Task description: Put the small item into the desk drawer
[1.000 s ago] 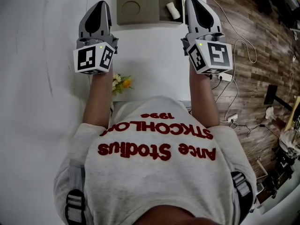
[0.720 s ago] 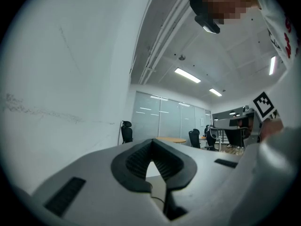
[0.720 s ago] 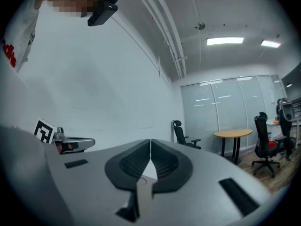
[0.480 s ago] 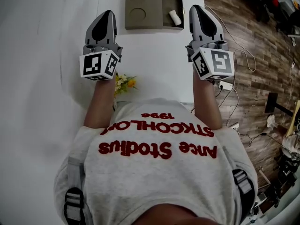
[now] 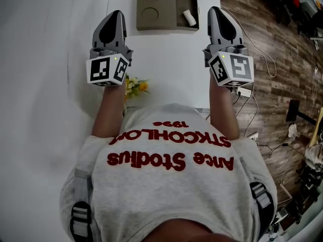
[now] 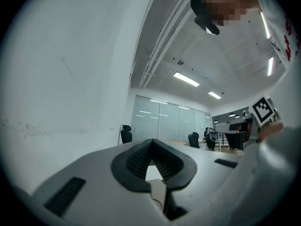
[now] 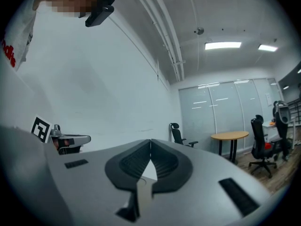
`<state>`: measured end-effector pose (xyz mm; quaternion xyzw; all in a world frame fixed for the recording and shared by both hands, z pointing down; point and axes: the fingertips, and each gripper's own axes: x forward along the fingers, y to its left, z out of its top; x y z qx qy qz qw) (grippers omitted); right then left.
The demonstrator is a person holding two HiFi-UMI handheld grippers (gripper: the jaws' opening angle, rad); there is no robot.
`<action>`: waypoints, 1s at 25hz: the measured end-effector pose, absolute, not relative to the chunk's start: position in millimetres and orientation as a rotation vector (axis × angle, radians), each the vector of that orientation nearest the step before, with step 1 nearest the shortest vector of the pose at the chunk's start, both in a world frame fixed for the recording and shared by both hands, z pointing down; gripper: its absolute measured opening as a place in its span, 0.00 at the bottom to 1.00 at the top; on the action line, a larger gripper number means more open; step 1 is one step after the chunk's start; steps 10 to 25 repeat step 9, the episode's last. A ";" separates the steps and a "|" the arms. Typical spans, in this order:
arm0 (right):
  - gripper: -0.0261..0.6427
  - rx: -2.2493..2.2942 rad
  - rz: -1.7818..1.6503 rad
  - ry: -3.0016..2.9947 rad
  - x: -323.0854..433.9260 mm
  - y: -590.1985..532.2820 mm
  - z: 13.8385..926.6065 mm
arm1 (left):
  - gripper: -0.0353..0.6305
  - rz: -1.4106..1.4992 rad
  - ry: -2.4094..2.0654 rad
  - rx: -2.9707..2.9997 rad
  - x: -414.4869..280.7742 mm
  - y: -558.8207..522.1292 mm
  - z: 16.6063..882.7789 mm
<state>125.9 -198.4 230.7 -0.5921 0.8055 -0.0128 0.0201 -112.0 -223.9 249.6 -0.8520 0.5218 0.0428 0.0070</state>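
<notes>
In the head view an olive desk box [image 5: 155, 9] with two round recesses in its top sits at the far end of the white desk [image 5: 166, 59]. Its drawer [image 5: 180, 1] stands open on the right. A small white cylinder-shaped item [image 5: 189, 17] lies inside it. My left gripper [image 5: 116, 15] hovers left of the box and my right gripper [image 5: 216, 10] to the right of the drawer, both a little nearer the person and touching nothing. The left gripper view shows those jaws [image 6: 151, 143] shut and empty. The right gripper's jaws [image 7: 150, 143] are likewise shut and empty.
A small bunch of yellow and white flowers [image 5: 133, 87] sits at the desk's near edge by the left forearm. Cables and a power strip [image 5: 243, 92] lie on the wooden floor to the right. A white wall [image 5: 45, 84] runs along the left.
Both grippers have drawn back from the box toward the person and lifted slightly. The white item stays in the open drawer. Jaws remain shut.
</notes>
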 end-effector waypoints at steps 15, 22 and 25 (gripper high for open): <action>0.05 -1.844 -0.027 2.492 129.0 -183.4 229.6 | 0.06 0.143 1.631 -2.667 -108.2 -209.4 249.2; 0.05 -1.844 -0.027 2.492 129.0 -183.4 229.6 | 0.06 0.143 1.631 -2.667 -108.2 -209.4 249.2; 0.05 -1.844 -0.027 2.492 129.0 -183.4 229.6 | 0.06 0.143 1.631 -2.667 -108.2 -209.4 249.2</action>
